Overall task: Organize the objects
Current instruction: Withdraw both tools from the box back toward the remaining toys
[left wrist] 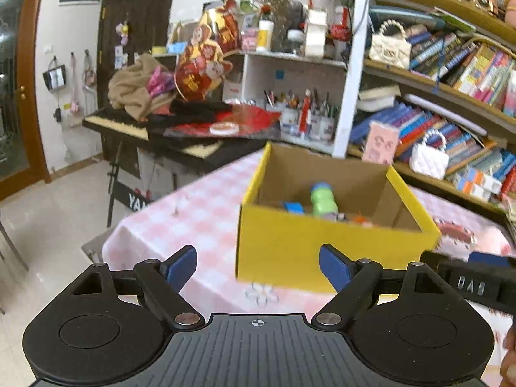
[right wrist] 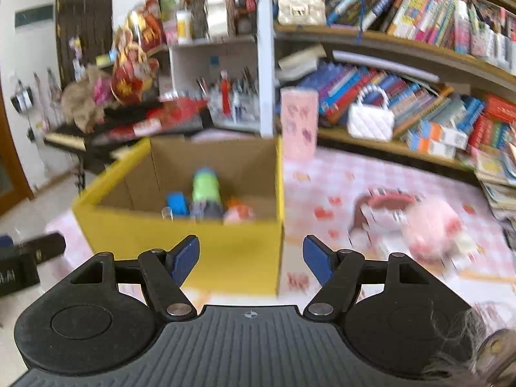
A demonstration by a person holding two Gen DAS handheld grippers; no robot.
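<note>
Yellow cardboard box [left wrist: 322, 251] sits open-topped on the table [left wrist: 193, 213], which wears a pink-and-white checked cloth. In the left wrist view the box is set near the table's left edge, one corner turned toward the camera; floor drops away just left of the cloth edge. Bare cloth between the box and that edge. Behind the table: bookshelf [left wrist: 451, 74] at the back right, and a keyboard stand piled with clutter at the back left.

Inside the box, on its brown floor: a green bottle [right wrist: 205, 190] with a blue cap, long axis running front to back, cap pointing away toward the far wall. Just left of it a blue block [right wrist: 176, 204]; just right of it something small, orange and pink [right wrist: 239, 213], too blurred to name. All three lie close to the near wall.

Right of the box in the right wrist view, open cloth, then a pink plush toy [right wrist: 432, 225] touching a dark red and white item [right wrist: 383, 209], both smeared by blur. A tall pink carton [right wrist: 298, 122] stands upright at the table's far edge, just beyond the box's far right corner.

Left tongs [left wrist: 258, 267] spread wide, nothing between the blue pads, hovering in front of the box's near wall. Right tongs [right wrist: 251, 258] also spread, nothing held, in line with the box's near right corner. Each view catches the other tool's black body at its side edge.
</note>
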